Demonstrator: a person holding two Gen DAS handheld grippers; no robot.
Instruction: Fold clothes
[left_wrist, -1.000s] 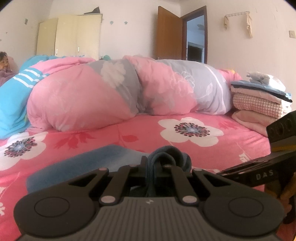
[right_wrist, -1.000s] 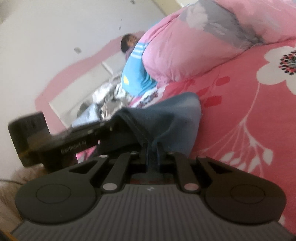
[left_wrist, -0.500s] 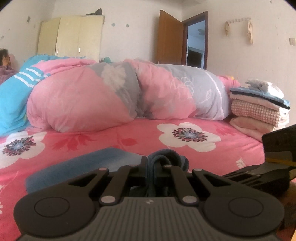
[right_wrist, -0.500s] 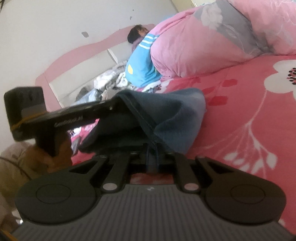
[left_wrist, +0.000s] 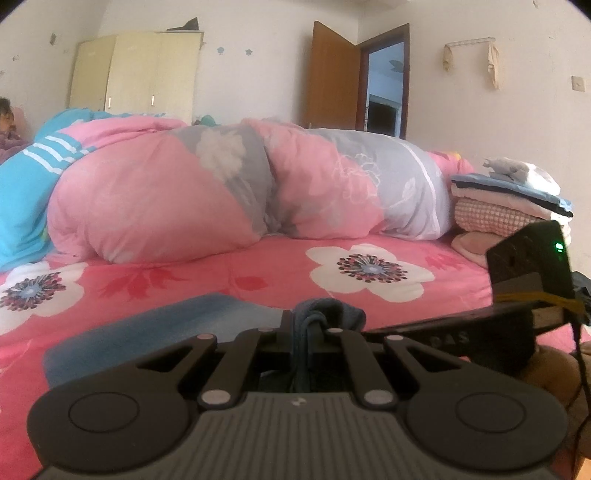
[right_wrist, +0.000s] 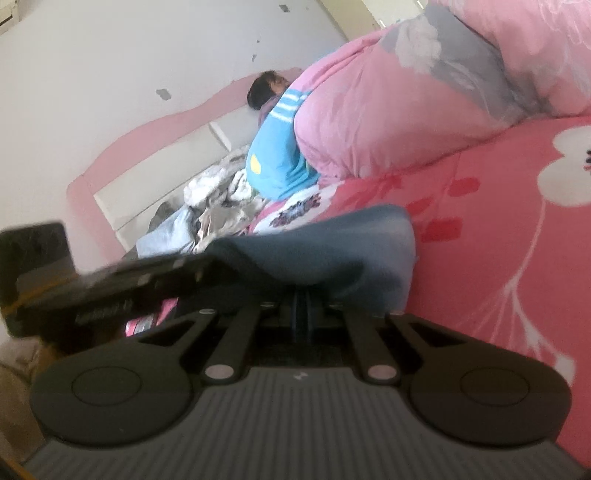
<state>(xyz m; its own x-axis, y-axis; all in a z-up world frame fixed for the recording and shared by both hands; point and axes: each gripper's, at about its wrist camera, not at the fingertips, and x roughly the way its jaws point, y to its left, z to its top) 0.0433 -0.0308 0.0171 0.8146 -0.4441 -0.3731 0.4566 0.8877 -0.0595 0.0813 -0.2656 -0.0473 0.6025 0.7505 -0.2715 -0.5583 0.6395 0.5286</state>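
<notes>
Lying flat across the near part of the bed's pink flowered sheet (left_wrist: 258, 266), the dark blue knitted garment (left_wrist: 159, 325) has its near edge bunched up and pinched between both tongs. The left tongs (left_wrist: 308, 332) are shut tight on a gathered fold of that cloth. The right tongs (right_wrist: 303, 306) have their jaws nearly together and closing on a thin edge of the same garment, which drapes forward from them over the sheet.

Behind the garment, a big rolled pink and grey flowered quilt (left_wrist: 240, 184) runs along the far side of the bed and blocks the far edge from sight. A turquoise white-striped blanket (left_wrist: 26, 184) lies at its left end, and a stack of folded clothes (left_wrist: 506, 206) stands at the bed's right edge.

Only the left wrist view shows that stack, the cream wardrobe (left_wrist: 136, 74), the open brown door (left_wrist: 332, 77) and the right tongs' black body (left_wrist: 517, 288) with a green light, close at the right. Only the right wrist view shows the pink and white headboard (right_wrist: 155, 162), a heap of crumpled pale clothes (right_wrist: 218, 199) below it, and a person's dark-haired head (right_wrist: 264, 88) beyond the turquoise blanket. The left tongs' body (right_wrist: 92, 280) crosses that view at the left, blurred.
</notes>
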